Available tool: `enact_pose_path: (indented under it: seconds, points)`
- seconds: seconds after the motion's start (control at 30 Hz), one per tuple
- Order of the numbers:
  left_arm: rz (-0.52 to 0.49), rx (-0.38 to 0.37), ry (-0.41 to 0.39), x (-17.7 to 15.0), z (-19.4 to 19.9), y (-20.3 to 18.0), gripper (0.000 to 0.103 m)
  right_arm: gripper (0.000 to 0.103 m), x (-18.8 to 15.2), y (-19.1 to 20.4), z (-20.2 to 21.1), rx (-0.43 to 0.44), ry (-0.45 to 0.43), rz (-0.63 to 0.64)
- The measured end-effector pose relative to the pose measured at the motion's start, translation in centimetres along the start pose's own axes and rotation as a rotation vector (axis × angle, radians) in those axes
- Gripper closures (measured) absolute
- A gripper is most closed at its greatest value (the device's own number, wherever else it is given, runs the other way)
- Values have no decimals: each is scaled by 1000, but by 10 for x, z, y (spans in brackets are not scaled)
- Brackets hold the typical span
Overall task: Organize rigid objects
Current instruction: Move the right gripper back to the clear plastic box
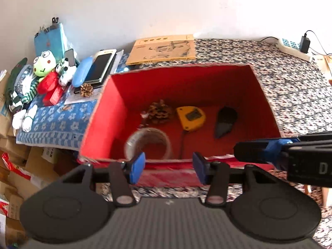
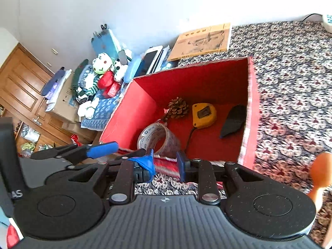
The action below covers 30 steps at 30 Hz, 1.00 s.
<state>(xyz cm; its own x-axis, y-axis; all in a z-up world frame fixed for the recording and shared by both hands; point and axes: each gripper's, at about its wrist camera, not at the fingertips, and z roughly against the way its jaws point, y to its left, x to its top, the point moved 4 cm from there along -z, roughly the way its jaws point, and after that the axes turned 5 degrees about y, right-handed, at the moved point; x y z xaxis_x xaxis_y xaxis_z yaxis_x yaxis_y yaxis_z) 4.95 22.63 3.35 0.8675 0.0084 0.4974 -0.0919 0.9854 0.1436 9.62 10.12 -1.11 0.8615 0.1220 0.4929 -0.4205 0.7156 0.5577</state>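
Red box (image 1: 116,112), open at the top, sits on a table covered in a dark floral cloth (image 1: 294,95). Inside on its floor lie four things: a roll of clear tape (image 1: 148,144) standing on edge near the front wall, a pine cone (image 1: 160,111) behind it, a yellow tape measure (image 1: 191,117) beside the cone, and a dark flat object (image 1: 225,121) toward the right wall. The left gripper (image 1: 168,167) hovers just in front of the box's near wall, jaws open and holding nothing. The right gripper (image 2: 166,165) hovers there too, beside the left one, jaws also apart and empty. A second pine cone (image 1: 86,89) lies outside the box to its left, near a frog plush toy (image 1: 44,64). A yellow book (image 1: 164,49) lies behind the box.
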Motion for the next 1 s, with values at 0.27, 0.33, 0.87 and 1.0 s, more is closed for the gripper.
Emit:
enact_pose_path:
  seconds: [0.27,0.33,0.87,1.0]
  points:
    - [-10,-18,-1,-26,14,-61,51,95,-27,-34,45,13,-18,-31]
    - [-15,-24,4,-32,15,-74,51,95,-34,-44,53,11,-20,-45]
    - [-115,-88,69,-60,4,-164,51,94,-82,-113,98,-39,-37,-161]
    - [-145,-105,85,-62,-2,-180,50,94,-89,-129,104,-55,-44,-196]
